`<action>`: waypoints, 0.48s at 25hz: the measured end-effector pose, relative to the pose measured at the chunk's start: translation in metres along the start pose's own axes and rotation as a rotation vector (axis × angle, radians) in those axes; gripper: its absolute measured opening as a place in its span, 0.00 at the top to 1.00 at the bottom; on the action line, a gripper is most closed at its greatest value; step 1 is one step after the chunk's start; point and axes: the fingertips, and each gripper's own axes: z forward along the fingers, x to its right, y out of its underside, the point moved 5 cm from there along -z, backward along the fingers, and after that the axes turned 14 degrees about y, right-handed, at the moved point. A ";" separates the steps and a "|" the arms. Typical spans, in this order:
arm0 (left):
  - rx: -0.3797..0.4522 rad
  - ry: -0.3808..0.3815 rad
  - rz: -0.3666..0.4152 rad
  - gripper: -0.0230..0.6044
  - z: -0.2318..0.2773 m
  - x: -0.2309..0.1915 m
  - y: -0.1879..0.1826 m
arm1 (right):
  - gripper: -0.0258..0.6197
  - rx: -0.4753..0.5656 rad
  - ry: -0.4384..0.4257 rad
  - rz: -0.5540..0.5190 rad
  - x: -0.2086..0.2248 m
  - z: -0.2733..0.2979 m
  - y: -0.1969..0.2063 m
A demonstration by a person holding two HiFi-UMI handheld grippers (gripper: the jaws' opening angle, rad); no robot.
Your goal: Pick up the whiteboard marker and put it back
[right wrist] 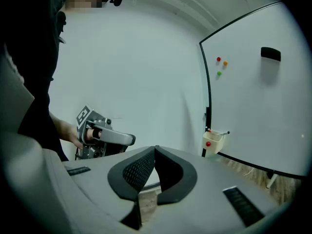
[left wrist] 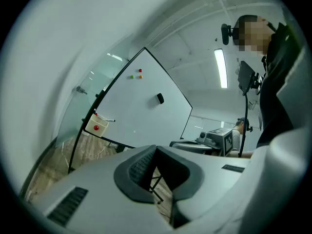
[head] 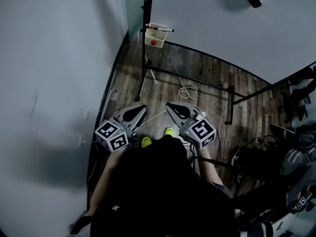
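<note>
whiteboard marker [head: 159, 28]: white, red end, across cream box [head: 159, 36] | left claw [left wrist: 156, 147]: together | right claw [right wrist: 155, 148]: together

The right tongs [right wrist: 155, 151] sat closed, tips together, nothing between them. Beyond, at right, stood a whiteboard [right wrist: 253, 106], a small box [right wrist: 213, 144] at its lower corner with the whiteboard marker [right wrist: 220, 133] lying across its top. At left, a hand [right wrist: 72, 135] held the left tongs [right wrist: 130, 139].

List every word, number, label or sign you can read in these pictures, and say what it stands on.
No words or numbers can be read anywhere.
Left cube and right cube: black-and-white square patterns, no letters.
Whiteboard: no writing visible.
Small yellow mark on the person's dark top: too small to read.
</note>
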 end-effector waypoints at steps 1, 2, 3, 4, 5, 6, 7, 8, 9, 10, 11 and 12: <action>0.001 0.000 -0.001 0.93 0.002 -0.003 0.000 | 0.96 -0.002 -0.001 0.000 0.003 0.002 0.001; 0.002 0.001 -0.001 0.93 0.004 -0.006 -0.001 | 0.96 -0.004 -0.002 0.001 0.006 0.005 0.002; 0.002 0.002 -0.003 0.93 0.005 -0.010 -0.002 | 0.96 -0.005 -0.002 0.005 0.009 0.009 0.003; 0.004 0.003 -0.004 0.93 0.007 -0.015 -0.003 | 0.96 -0.005 0.000 0.012 0.013 0.013 0.004; 0.005 0.004 -0.004 0.93 0.007 -0.019 -0.004 | 0.96 -0.003 0.003 0.022 0.016 0.017 0.005; 0.006 0.005 -0.004 0.93 0.006 -0.020 -0.004 | 0.96 0.000 0.007 0.032 0.017 0.018 0.005; 0.008 0.005 -0.002 0.93 0.005 -0.018 -0.005 | 0.96 0.003 0.009 0.037 0.015 0.017 0.004; 0.010 0.006 0.002 0.93 0.002 -0.015 -0.006 | 0.96 0.003 0.010 0.036 0.013 0.014 0.003; 0.011 0.008 0.006 0.93 0.001 -0.013 -0.007 | 0.96 0.000 0.011 0.033 0.011 0.012 0.002; 0.011 0.012 0.011 0.93 -0.001 -0.011 -0.008 | 0.96 -0.004 0.013 0.030 0.010 0.011 0.002; 0.011 0.015 0.016 0.93 -0.002 -0.010 -0.009 | 0.96 -0.008 0.016 0.027 0.009 0.011 0.002; 0.012 0.017 0.020 0.93 -0.003 -0.009 -0.010 | 0.96 -0.012 0.020 0.024 0.009 0.010 0.001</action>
